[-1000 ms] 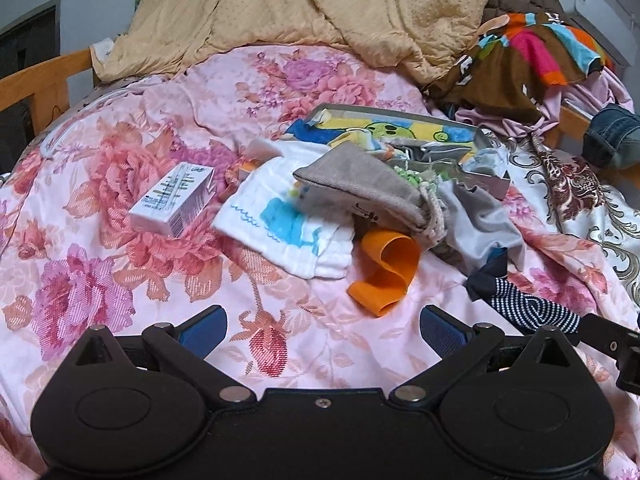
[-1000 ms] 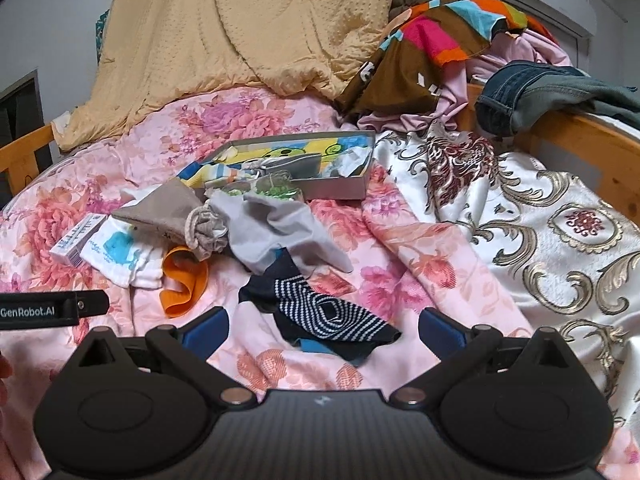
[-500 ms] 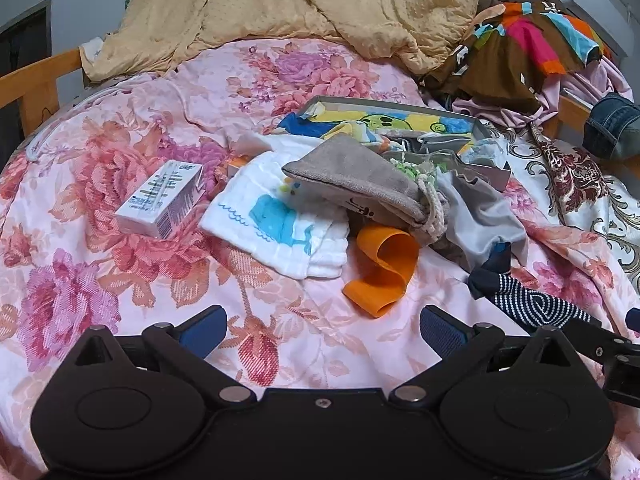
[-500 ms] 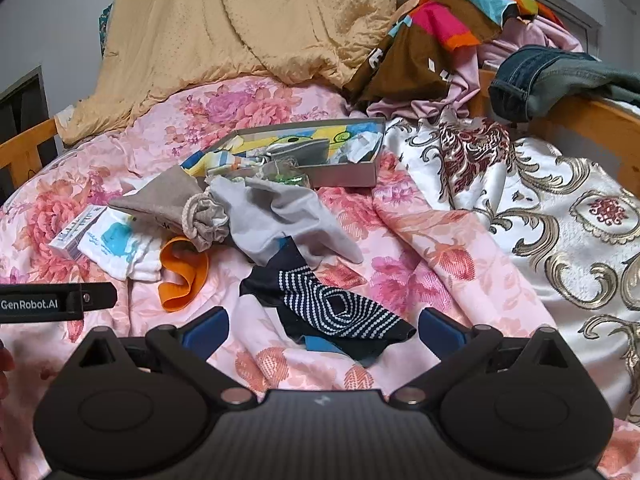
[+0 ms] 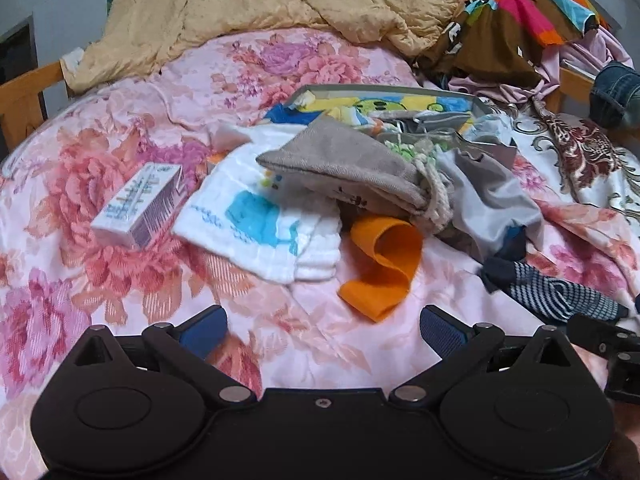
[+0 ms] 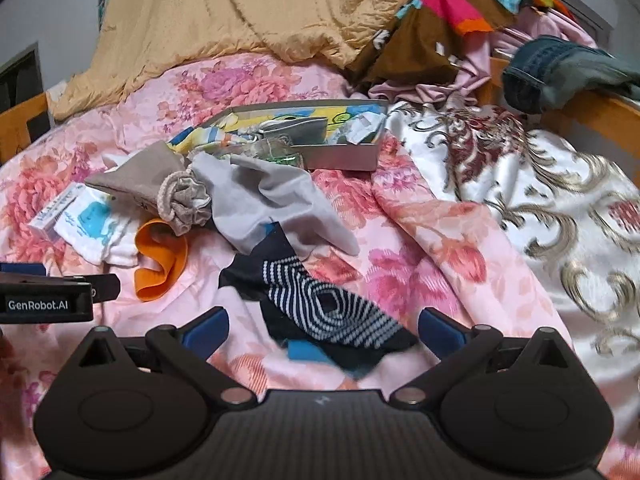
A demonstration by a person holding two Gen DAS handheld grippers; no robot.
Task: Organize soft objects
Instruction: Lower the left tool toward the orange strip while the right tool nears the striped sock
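Both grippers' fingers wide, curled orange band (image 5: 382,264), striped knit sock (image 6: 328,308), coarse drawstring pouch (image 5: 352,172)

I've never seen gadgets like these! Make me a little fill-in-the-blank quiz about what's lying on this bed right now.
1. The curled band beside the white towel is ____ in colour.
2. The beige pouch is closed with a ____.
3. The striped sock lies between the fingers of the ____ gripper.
4. Both grippers, including the left gripper, have their jaws ____.

Missing words: orange; drawstring; right; open
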